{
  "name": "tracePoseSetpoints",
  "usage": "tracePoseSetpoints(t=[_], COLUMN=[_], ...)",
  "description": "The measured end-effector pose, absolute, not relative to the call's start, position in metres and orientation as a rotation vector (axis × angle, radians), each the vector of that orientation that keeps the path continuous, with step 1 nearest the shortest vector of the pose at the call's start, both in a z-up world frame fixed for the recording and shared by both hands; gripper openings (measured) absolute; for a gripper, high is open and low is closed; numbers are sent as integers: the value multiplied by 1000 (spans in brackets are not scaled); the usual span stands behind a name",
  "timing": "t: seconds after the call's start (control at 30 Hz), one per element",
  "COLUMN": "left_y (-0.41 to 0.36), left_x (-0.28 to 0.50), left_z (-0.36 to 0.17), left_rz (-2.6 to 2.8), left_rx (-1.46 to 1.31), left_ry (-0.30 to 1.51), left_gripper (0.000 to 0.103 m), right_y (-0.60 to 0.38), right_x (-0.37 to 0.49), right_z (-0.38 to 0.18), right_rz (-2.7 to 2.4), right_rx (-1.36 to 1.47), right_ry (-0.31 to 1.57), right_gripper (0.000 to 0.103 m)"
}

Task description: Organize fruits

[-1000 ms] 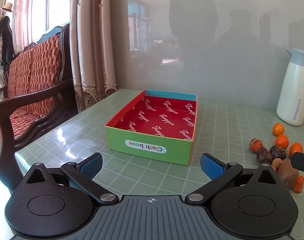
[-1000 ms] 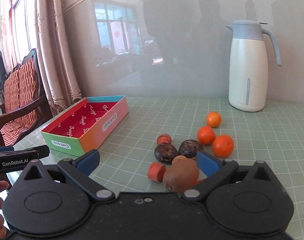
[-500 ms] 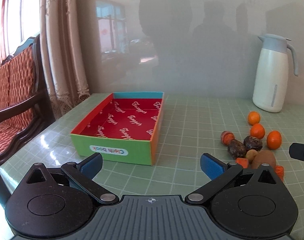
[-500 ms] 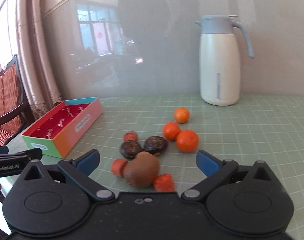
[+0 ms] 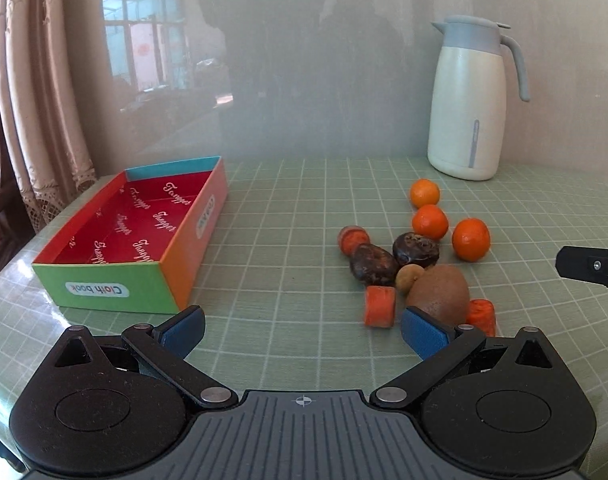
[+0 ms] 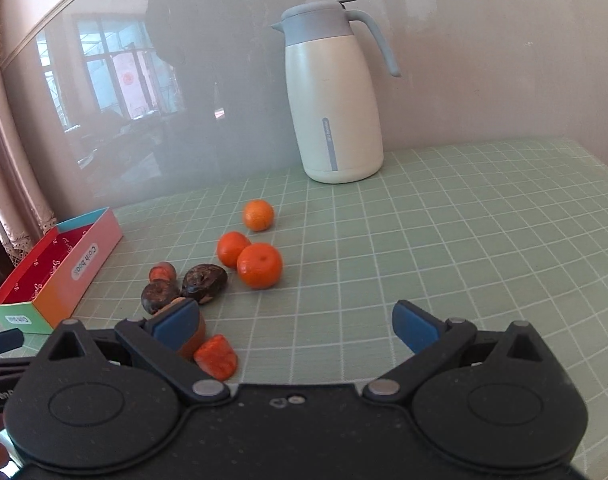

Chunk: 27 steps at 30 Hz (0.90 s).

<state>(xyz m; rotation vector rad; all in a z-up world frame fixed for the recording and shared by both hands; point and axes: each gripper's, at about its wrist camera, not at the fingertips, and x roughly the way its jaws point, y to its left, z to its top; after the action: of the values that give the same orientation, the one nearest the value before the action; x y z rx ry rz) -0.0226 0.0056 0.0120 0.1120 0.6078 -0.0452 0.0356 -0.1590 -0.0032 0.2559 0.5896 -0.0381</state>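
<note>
A pile of fruit lies on the green checked tablecloth: three mandarins [image 5: 470, 239] [image 6: 260, 265], two dark wrinkled fruits [image 5: 374, 264] [image 6: 204, 280], a brown kiwi [image 5: 438, 294], a small tan fruit [image 5: 410, 276] and several orange-red pieces [image 5: 380, 306] [image 6: 216, 357]. An open box with red lining [image 5: 136, 240] [image 6: 80, 264] stands left of the pile. My left gripper [image 5: 302, 330] is open and empty, just in front of the pile. My right gripper [image 6: 296, 322] is open and empty; its left finger [image 6: 176, 320] hides the kiwi.
A white jug with a grey lid [image 5: 470, 100] [image 6: 332, 92] stands at the back against the glossy wall. Curtains [image 5: 36, 92] hang at the left. The right gripper's tip [image 5: 588, 266] shows at the right edge of the left wrist view.
Both grippers have swung to the right. The fruit pile now sits ahead of the left gripper, and the box has slid to the left in both views. Both stay open.
</note>
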Motion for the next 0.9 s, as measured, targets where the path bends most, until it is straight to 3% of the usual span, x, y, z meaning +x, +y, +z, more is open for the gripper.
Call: tracePoseSetpoints(t=[0.9], left_y=[20], left_x=[-21], left_z=[14], left_rz=[-29], left_rx=[71], left_ry=[609], left_gripper=[103], right_y=[-152], right_x=[38], right_z=[-3], right_rz=[-7], right_rx=[245], right_ry=[583], right_gripper=[103])
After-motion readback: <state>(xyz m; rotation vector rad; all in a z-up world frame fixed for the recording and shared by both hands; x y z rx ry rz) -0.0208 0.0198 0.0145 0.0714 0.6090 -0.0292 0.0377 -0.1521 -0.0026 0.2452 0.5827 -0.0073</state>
